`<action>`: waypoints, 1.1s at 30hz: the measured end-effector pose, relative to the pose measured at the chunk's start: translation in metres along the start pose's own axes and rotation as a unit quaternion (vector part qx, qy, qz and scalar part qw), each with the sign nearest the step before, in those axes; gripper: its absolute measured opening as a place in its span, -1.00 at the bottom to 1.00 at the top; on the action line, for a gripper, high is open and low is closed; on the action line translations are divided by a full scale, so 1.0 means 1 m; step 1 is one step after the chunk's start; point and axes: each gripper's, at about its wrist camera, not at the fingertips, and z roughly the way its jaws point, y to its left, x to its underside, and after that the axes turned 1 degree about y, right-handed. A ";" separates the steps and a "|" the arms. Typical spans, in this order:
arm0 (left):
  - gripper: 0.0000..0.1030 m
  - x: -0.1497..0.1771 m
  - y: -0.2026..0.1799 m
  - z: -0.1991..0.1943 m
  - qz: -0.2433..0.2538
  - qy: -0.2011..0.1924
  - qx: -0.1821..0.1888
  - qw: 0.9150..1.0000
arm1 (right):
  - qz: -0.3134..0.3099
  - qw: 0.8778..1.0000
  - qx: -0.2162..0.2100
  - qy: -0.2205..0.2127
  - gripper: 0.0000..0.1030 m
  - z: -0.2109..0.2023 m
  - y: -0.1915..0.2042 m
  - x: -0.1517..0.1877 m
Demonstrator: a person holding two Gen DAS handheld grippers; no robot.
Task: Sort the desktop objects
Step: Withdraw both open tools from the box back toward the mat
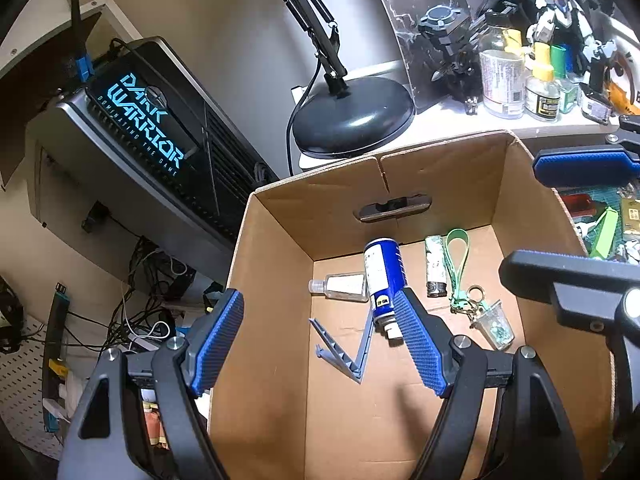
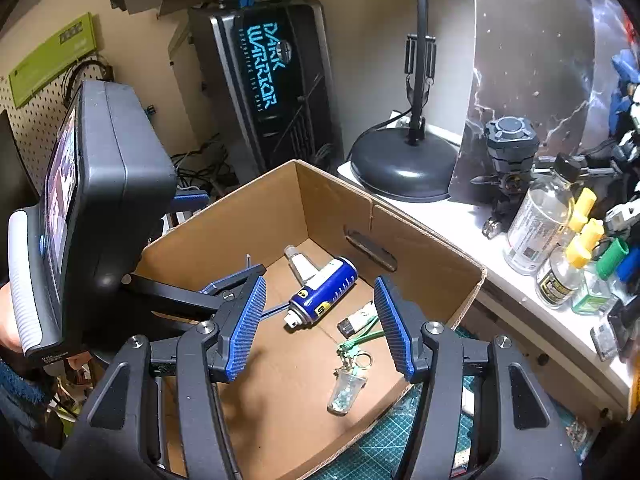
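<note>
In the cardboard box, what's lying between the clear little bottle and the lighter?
The blue spray can lies between the clear bottle and lighter, overlapping the bottle; the left wrist view shows it best.

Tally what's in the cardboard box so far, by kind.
Inside the cardboard box:
Blue spray can: 1
Clear small bottle: 1
Lighter: 1
Green-strap keychain with cup charm: 1
Grey folding plastic stand: 1
Total: 5
</note>
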 end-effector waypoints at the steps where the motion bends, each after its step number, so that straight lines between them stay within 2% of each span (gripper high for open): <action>1: 0.52 0.001 0.000 -0.003 -0.001 -0.001 -0.001 1.000 | -0.001 1.000 0.000 -0.001 0.05 -0.003 0.002 0.001; 8: 0.52 0.015 0.005 -0.025 -0.014 -0.016 0.003 1.000 | -0.008 1.000 0.001 -0.013 0.05 -0.024 0.012 0.008; 17: 0.52 0.042 0.001 -0.078 -0.023 -0.071 0.004 0.997 | -0.020 0.999 -0.002 -0.046 0.05 -0.059 0.033 0.032; 24: 0.52 0.060 -0.010 -0.126 -0.032 -0.138 0.001 0.990 | -0.032 0.995 0.007 -0.091 0.05 -0.106 0.056 0.055; 28: 0.59 0.072 -0.024 -0.151 -0.030 -0.171 0.019 0.985 | -0.041 0.993 0.024 -0.111 0.14 -0.131 0.066 0.073; 33: 0.63 0.085 -0.045 -0.171 -0.026 -0.200 0.039 0.979 | -0.025 0.990 0.044 -0.131 0.15 -0.160 0.062 0.103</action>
